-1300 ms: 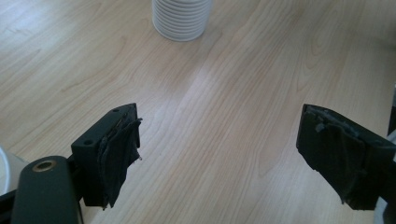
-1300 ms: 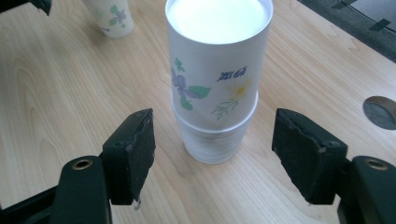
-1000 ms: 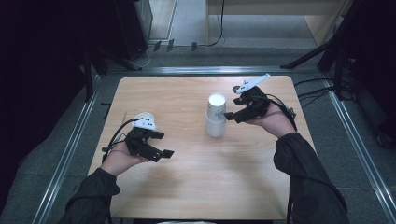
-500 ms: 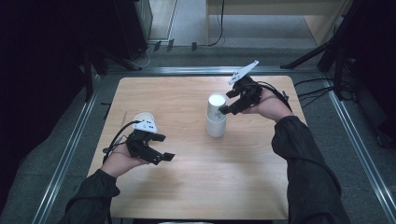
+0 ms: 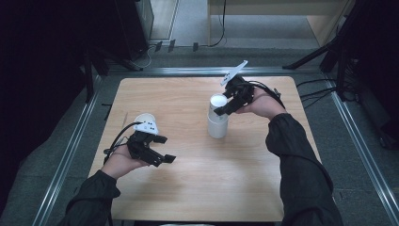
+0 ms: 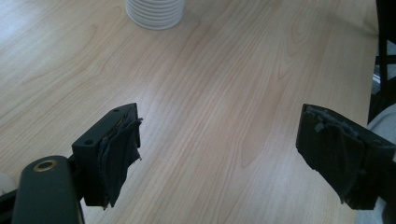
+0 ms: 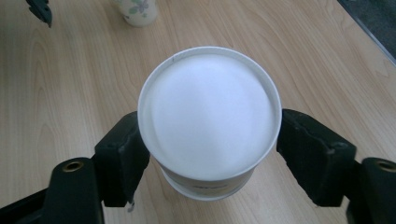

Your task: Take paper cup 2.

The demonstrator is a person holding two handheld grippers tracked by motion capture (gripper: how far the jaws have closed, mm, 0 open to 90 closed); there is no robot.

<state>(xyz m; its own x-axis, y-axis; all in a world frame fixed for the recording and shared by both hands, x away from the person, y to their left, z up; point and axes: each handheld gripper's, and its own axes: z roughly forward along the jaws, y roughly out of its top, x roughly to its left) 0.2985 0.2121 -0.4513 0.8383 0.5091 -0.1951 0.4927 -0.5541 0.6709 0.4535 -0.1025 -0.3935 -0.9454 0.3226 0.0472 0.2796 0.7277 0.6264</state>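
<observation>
A stack of white paper cups [image 5: 217, 123] stands upside down in the middle of the wooden table [image 5: 188, 188]. My right gripper [image 5: 222, 109] reaches in from the right at the stack's top. In the right gripper view its jaws [image 7: 210, 154] have just been closing, and they lie against both sides of the top cup [image 7: 209, 112]. My left gripper [image 5: 165, 149] hovers low at the left, open with nothing between its jaws [image 6: 219, 154]. The stack's base [image 6: 155, 13] lies well ahead of it. A single floral cup [image 5: 143, 118] stands just behind the left hand.
The table's metal frame rail [image 5: 70, 150] runs along the left side, and another rail [image 5: 357, 141] runs along the right. Cables [image 5: 315, 92] trail off the right edge. Bare wood [image 5: 221, 183] stretches between the stack and the near edge.
My right hand has moved up and back from beside the stack, and its jaws now sit around the top cup. The left gripper and the stack have not moved.
</observation>
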